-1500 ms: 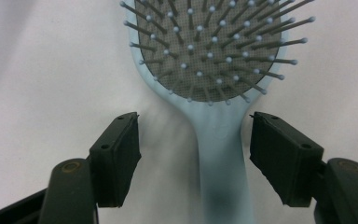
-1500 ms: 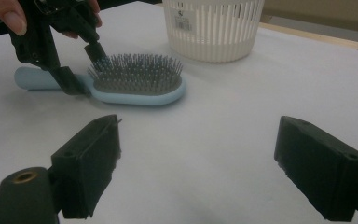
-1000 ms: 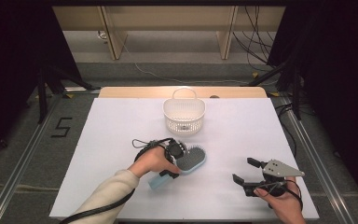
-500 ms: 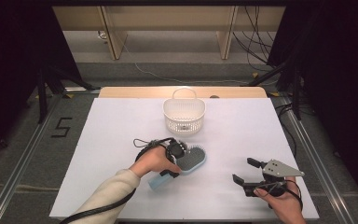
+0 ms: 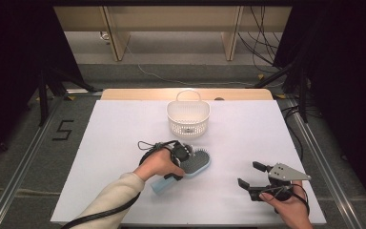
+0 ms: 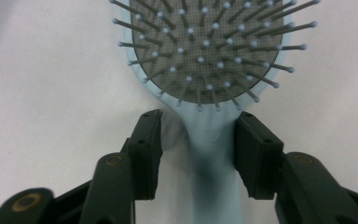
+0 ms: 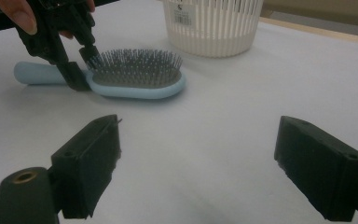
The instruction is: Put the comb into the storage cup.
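A light blue hairbrush (image 5: 196, 163) lies bristles up on the white table, its handle pointing toward the front left. My left gripper (image 5: 180, 169) reaches down over the brush's neck. In the left gripper view the left gripper (image 6: 198, 135) has a jaw on each side of the hairbrush (image 6: 205, 46) neck. The jaws have just been closing: one is against the neck, while a small gap shows at the other. My right gripper (image 5: 248, 174) rests open at the front right with nothing between its fingers. The right gripper (image 7: 196, 154) faces the hairbrush (image 7: 135, 77) and the left gripper (image 7: 77, 65).
A white slotted basket (image 5: 188, 119) with a handle stands behind the brush near the table's far middle, and the basket (image 7: 214, 28) rises beyond the brush in the right gripper view. The white table cover (image 5: 248, 129) ends at a wooden far edge.
Both hands stay where they were. The left gripper's jaws look a little narrower around the brush's neck.
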Motion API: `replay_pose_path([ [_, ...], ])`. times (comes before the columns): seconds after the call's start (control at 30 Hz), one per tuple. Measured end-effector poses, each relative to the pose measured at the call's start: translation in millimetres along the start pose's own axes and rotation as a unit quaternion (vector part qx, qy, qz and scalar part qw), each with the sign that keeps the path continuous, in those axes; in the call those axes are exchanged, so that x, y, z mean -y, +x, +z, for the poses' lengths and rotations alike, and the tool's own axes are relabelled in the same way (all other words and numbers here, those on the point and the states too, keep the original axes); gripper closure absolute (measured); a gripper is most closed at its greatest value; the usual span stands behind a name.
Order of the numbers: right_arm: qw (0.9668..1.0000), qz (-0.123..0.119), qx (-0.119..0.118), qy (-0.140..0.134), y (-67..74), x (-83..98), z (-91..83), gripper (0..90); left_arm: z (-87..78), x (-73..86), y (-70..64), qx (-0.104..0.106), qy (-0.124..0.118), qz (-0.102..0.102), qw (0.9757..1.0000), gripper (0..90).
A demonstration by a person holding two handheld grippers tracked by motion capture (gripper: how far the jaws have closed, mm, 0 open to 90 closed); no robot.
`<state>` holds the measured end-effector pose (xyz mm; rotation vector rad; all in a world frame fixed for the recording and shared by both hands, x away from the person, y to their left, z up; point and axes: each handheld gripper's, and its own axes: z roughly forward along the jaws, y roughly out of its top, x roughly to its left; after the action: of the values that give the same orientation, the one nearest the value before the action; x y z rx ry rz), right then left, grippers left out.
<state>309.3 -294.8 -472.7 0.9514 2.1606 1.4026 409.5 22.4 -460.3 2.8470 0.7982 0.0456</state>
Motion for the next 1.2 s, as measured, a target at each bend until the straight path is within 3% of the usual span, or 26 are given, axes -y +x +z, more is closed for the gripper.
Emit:
replay_pose_path([
  [0.3, 1.0, 0.0, -0.001, 0.002, 0.0, 0.1, 0.0, 15.1, -0.3, -1.1, -3.0, -0.003, 0.007, -0.008, 0.9999, 66.3],
  [0.8, 1.0, 0.001, -0.001, 0.002, -0.1, 0.2, -0.2, 15.1, -0.5, 1.6, -3.5, -0.003, -0.002, -0.023, 0.9997, 68.2],
  [1.2, 1.0, 0.002, -0.002, 0.004, -0.4, 0.6, -0.2, 15.1, -0.9, 5.5, -2.6, 0.0, -0.016, -0.025, 0.9996, 69.3],
])
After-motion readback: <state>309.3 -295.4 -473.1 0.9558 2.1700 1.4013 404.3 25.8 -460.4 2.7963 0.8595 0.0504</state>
